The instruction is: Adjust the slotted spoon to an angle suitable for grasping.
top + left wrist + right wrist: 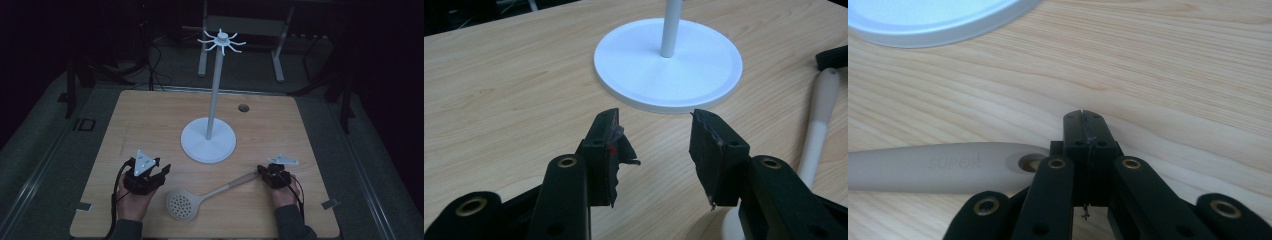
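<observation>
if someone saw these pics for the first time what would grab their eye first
The tall white hook stand at the middle of the wooden table, its pole topped by a ring of hooks. Next, the pale slotted spoon lying flat near the front edge, its handle end beside the shut right gripper. The left gripper rests open to its left.

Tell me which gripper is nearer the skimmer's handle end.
Right. The right gripper sits right at the handle end of the skimmer, jaws shut. The left gripper hovers open, beside the perforated bowl.
</observation>
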